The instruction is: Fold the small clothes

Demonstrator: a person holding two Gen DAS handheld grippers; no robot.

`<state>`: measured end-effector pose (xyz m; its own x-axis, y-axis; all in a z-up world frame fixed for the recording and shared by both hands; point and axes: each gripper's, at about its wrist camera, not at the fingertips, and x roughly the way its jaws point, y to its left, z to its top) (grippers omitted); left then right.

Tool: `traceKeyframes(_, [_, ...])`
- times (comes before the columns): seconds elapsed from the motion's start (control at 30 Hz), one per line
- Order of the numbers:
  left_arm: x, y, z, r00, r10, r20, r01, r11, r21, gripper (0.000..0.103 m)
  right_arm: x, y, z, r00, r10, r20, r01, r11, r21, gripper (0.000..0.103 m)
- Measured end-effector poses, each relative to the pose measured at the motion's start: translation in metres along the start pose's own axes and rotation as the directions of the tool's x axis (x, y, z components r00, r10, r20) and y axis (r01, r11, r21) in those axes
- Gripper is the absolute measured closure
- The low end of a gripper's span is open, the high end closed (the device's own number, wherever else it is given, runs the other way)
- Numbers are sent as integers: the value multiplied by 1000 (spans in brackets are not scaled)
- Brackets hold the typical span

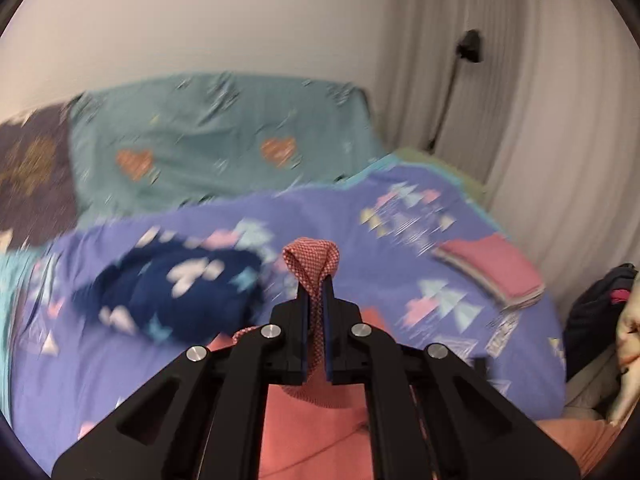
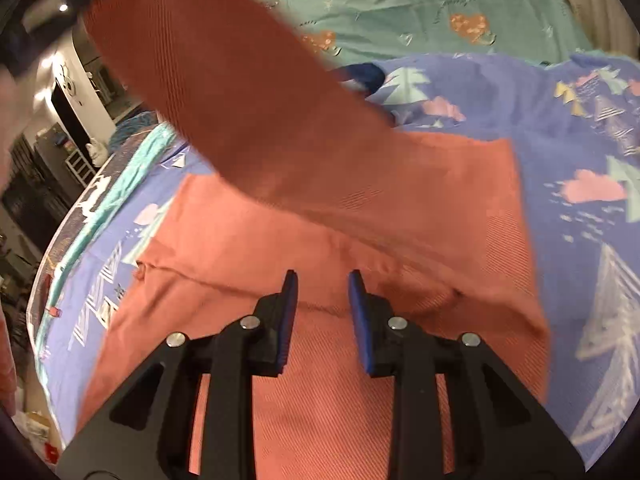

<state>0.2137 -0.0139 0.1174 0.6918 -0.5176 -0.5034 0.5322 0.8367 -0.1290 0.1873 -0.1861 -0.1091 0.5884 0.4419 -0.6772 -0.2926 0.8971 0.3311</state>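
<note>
A salmon-red ribbed garment [image 2: 320, 220] lies spread on the purple patterned bedspread [image 2: 580, 128]. My left gripper [image 1: 318, 292] is shut on a pinched fold of this garment [image 1: 311, 256] and holds it lifted above the bed. In the right wrist view the lifted part [image 2: 192, 60] hangs across the upper left. My right gripper [image 2: 322, 284] is open and empty, hovering just above the flat part of the garment.
A dark blue patterned garment [image 1: 172, 292] lies crumpled on the bedspread to the left. A folded pink stack [image 1: 492, 268] sits at the bed's right. A teal pillow [image 1: 224, 140] lies behind. Curtain and a dark bag [image 1: 600, 304] stand to the right.
</note>
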Motion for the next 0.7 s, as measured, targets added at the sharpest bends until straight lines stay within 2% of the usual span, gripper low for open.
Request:
traceKeyframes(0.07, [2, -21, 12, 1000, -16, 14, 15, 999, 31, 98, 14, -2, 7, 1000, 8, -14, -8, 1000, 16, 77])
traceKeyframes(0.1, [4, -31, 16, 1000, -25, 18, 24, 999, 47, 98, 19, -3, 9, 999, -40, -11, 41, 999, 9, 78])
traceKeyframes(0.13, [5, -38, 17, 999, -26, 20, 25, 998, 57, 98, 24, -8, 10, 987, -161, -4, 161, 987, -2, 79])
traceKeyframes(0.17, [5, -42, 17, 1000, -23, 20, 22, 998, 67, 98, 24, -16, 11, 970, -242, 3, 242, 970, 12, 91])
traceKeyframes(0.2, [6, -46, 16, 1000, -21, 19, 19, 997, 79, 98, 19, -31, 11, 954, -298, 13, 297, 953, 64, 96])
traceKeyframes(0.23, [6, -48, 14, 1000, -19, 17, 17, 996, 85, 98, 15, -41, 11, 953, -304, 15, 301, 948, 108, 103])
traceKeyframes(0.27, [8, -48, 11, 1000, -17, 12, 16, 996, 88, 98, 6, -56, 11, 961, -277, 17, 270, 948, 171, 103])
traceKeyframes(0.33, [13, -45, 10, 1000, -14, 4, 13, 997, 82, 98, -6, -61, 10, 967, -252, 28, 242, 951, 191, 99])
traceKeyframes(0.43, [21, -36, 6, 1000, -16, -8, 17, 999, 51, 98, -24, -52, 10, 973, -219, 71, 205, 965, 164, 71])
traceKeyframes(0.57, [22, -28, 6, 999, -34, 4, 34, 999, 14, 98, -15, -40, 13, 995, -82, 48, 74, 985, 155, 70])
traceKeyframes(0.63, [19, -26, 9, 998, -50, 25, 50, 999, 0, 98, -3, -37, 20, 997, -70, 37, 63, 984, 164, 71])
traceKeyframes(0.67, [16, -26, 11, 997, -61, 39, 61, 998, -4, 98, 4, -40, 25, 997, -63, 39, 55, 982, 182, 76])
traceKeyframes(0.7, [12, -26, 14, 996, -71, 55, 72, 997, -6, 98, 8, -44, 29, 995, -91, 49, 79, 977, 199, 79])
